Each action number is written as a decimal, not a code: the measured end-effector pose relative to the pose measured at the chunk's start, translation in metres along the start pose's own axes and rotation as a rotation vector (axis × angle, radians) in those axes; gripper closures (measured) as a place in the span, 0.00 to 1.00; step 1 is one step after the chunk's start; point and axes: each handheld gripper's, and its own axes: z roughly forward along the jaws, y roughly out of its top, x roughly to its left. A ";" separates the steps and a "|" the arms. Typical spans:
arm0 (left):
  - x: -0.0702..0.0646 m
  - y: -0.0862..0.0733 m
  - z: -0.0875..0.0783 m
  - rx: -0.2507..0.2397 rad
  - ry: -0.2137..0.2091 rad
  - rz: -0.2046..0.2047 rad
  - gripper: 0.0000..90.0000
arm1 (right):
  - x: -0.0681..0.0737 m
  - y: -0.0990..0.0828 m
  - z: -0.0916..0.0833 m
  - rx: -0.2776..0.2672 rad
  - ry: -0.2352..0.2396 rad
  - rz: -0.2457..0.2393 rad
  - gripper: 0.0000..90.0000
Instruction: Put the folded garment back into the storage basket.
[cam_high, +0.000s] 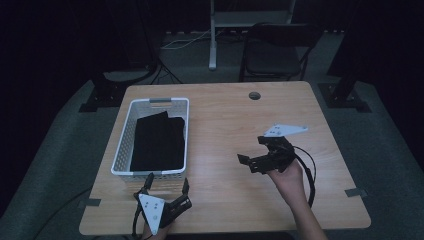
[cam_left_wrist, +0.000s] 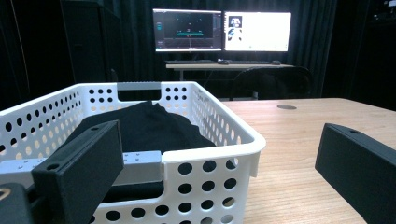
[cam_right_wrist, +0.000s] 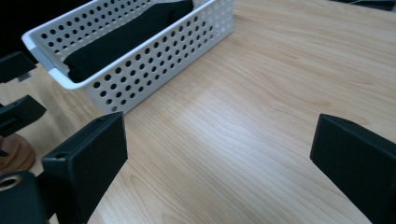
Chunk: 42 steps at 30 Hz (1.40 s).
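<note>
A white perforated basket (cam_high: 125, 137) stands on the left half of the wooden table (cam_high: 225, 120), and a folded black cloth (cam_high: 157, 142) lies inside it. My left gripper (cam_high: 168, 182) rests at the table's front edge just in front of the basket, open, nothing between its jaws. In the left gripper view the basket's near wall (cam_left_wrist: 210, 158) and the cloth (cam_left_wrist: 149, 123) sit close ahead. My right gripper (cam_high: 253, 150) hovers over the table's middle right, open and empty, pointing left toward the basket (cam_right_wrist: 154, 60); the cloth (cam_right_wrist: 126, 32) and the left gripper (cam_right_wrist: 14, 88) show there too.
A round cable hole (cam_high: 254, 95) sits near the table's far edge. A black folding chair (cam_high: 277, 50) stands behind the table, and two lit monitors (cam_left_wrist: 222, 30) on a desk farther back. Bare wood stretches between the basket and the right gripper.
</note>
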 end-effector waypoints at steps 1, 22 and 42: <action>0.000 0.000 0.000 0.001 0.000 0.001 0.02 | -0.001 -0.001 -0.002 0.003 -0.001 -0.002 0.04; 0.000 0.000 0.000 0.002 0.001 0.003 0.02 | -0.018 -0.040 -0.042 -0.037 -0.070 0.052 0.04; 0.000 0.000 0.000 0.001 0.002 0.002 0.02 | -0.036 -0.093 -0.048 -0.049 -0.085 0.138 0.04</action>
